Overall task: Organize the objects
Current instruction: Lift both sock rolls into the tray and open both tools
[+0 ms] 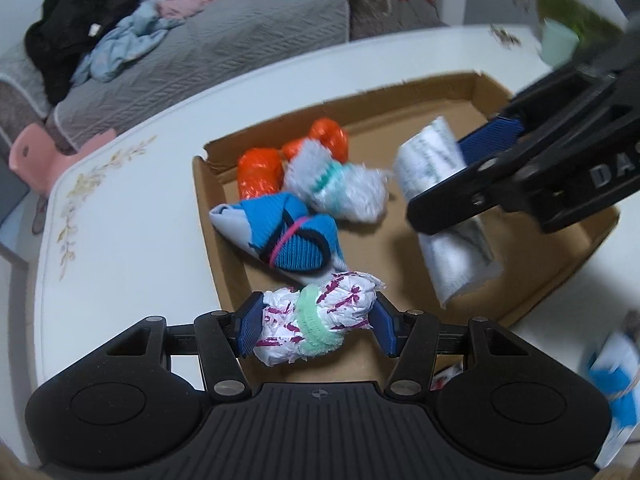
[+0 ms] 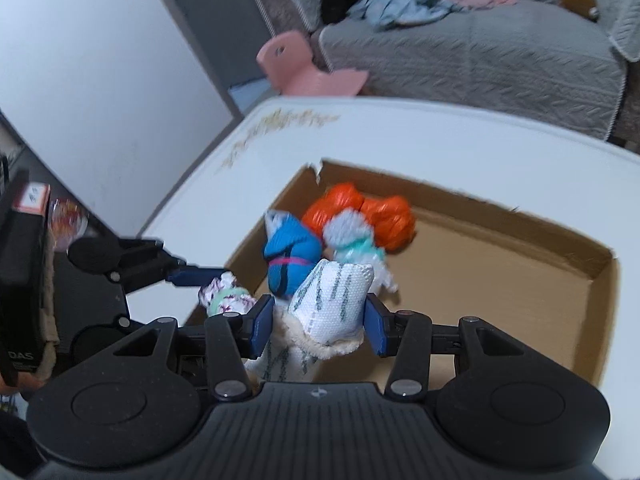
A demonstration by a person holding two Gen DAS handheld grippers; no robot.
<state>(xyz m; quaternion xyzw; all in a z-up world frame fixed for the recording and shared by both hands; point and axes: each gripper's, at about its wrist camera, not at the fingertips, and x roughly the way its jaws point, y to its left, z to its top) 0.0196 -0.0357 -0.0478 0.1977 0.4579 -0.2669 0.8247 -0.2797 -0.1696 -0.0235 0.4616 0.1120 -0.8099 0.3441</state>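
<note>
tongs on the left (image 1: 316, 330) clamp a white sock roll with magenta dashes (image 1: 320, 320) above the near edge of the cardboard box (image 1: 224, 264). right tongs (image 2: 318, 322) grip a white, grey-streaked sock bundle (image 2: 332, 300) over the box. just ahead of both lie blue (image 1: 288, 236), fluffy white (image 1: 340, 188) and orange (image 1: 258, 172) rolls in the box on the white surface (image 1: 128, 216).

Three sock bundles (image 1: 304, 200) lie in the cardboard box (image 1: 560, 272).
</note>
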